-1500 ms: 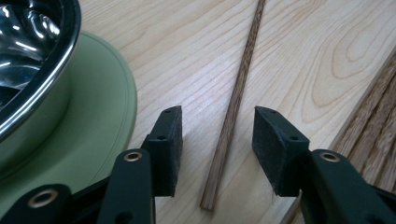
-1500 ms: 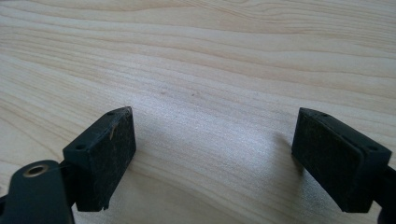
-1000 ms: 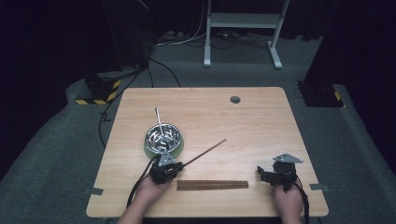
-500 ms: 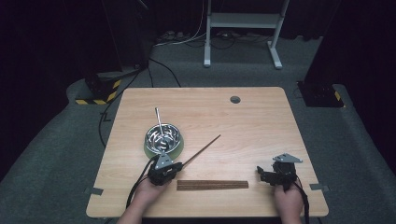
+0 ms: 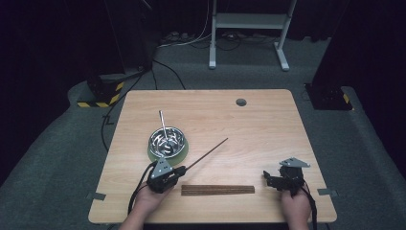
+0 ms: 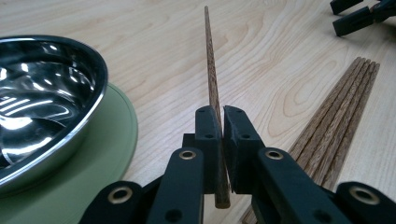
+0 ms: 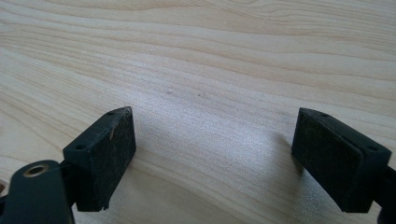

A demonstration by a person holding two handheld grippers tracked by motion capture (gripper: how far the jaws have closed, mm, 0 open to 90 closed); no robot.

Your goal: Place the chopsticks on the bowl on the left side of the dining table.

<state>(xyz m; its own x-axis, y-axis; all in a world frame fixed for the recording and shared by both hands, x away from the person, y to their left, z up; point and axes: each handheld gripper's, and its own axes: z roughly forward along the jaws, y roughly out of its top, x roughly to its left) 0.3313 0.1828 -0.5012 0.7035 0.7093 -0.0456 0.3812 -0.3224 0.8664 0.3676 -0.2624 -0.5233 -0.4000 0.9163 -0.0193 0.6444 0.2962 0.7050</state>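
Observation:
My left gripper [image 5: 179, 171] [image 6: 220, 122] is shut on one dark wooden chopstick [image 5: 207, 154] [image 6: 211, 74], which slants up and to the right above the table. A row of several more chopsticks [image 5: 218, 189] [image 6: 343, 112] lies flat on the table just right of that gripper. A steel bowl [image 5: 164, 140] [image 6: 42, 107] with a metal rod leaning in it [image 5: 163, 123] sits on a green mat [image 5: 181, 151] [image 6: 109, 154] just behind the left gripper. My right gripper [image 5: 271, 180] [image 7: 215, 154] rests near the front right of the table, open with bare wood between its pads.
The wooden table [image 5: 268, 129] has a round cable hole [image 5: 241, 102] near its back edge. Grey carpet surrounds it, with a white stand [image 5: 249, 28] and cables on the floor behind. In the left gripper view the right gripper's fingers [image 6: 355, 21] appear at the top right.
My left gripper has lifted a little with the chopstick, whose far tip has swung up and toward the back. The right gripper has stayed where it was.

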